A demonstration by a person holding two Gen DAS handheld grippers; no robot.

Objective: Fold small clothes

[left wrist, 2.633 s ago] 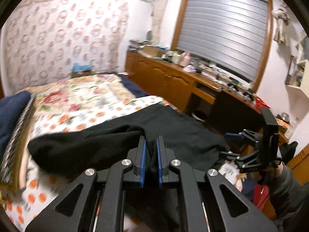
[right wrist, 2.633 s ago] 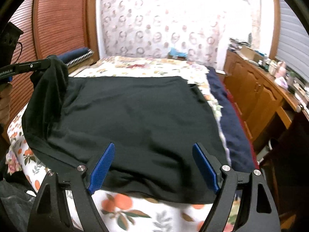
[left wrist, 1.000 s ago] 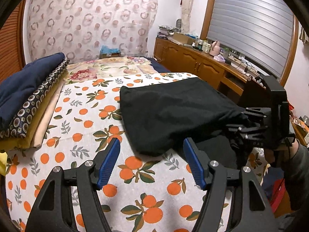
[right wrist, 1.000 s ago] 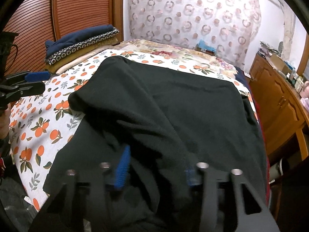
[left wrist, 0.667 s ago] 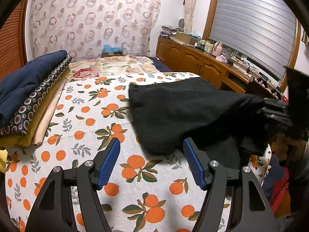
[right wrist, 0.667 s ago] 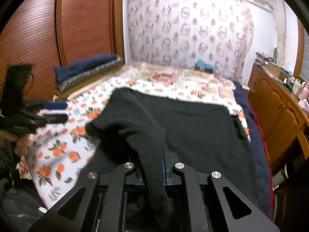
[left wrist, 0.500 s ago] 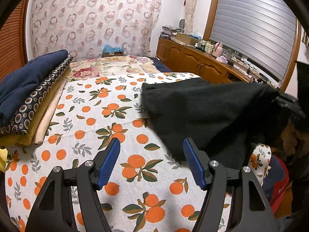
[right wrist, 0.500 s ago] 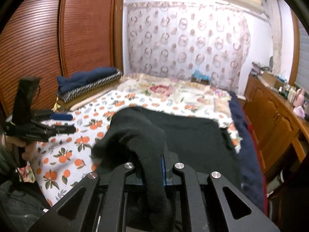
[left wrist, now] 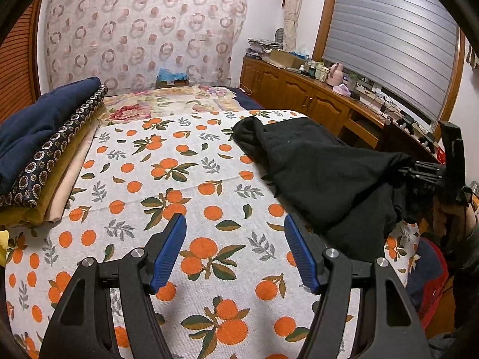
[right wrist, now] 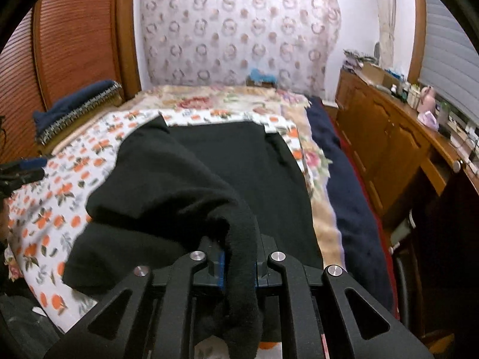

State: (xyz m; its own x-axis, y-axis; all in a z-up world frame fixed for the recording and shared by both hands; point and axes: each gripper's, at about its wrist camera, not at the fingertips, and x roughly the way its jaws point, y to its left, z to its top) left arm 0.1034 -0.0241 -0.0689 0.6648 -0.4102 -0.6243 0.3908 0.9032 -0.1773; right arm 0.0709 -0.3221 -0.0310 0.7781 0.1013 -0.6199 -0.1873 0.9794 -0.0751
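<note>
Right now the right hand-held gripper is pinching a thick fold of the black garment between its blue pads, its jaws clenched tight on the cloth. Ahead of it, the rest of the garment is lying spread across the bed, with one rumpled layer rising from the sheet up into the grip. Off to that gripper's left, the orange-print sheet is showing bare, and a navy blanket is running along the bed's edge to its right.

The left hand-held gripper is hovering released above the orange-print sheet, its blue pads standing well apart with nothing between them. Ahead and to its right, the black garment is stretching toward the right hand-held gripper, which is gripping its bunched end near the bed's edge. To the far left of the left gripper, a stack of folded bedding is resting on the bed.
</note>
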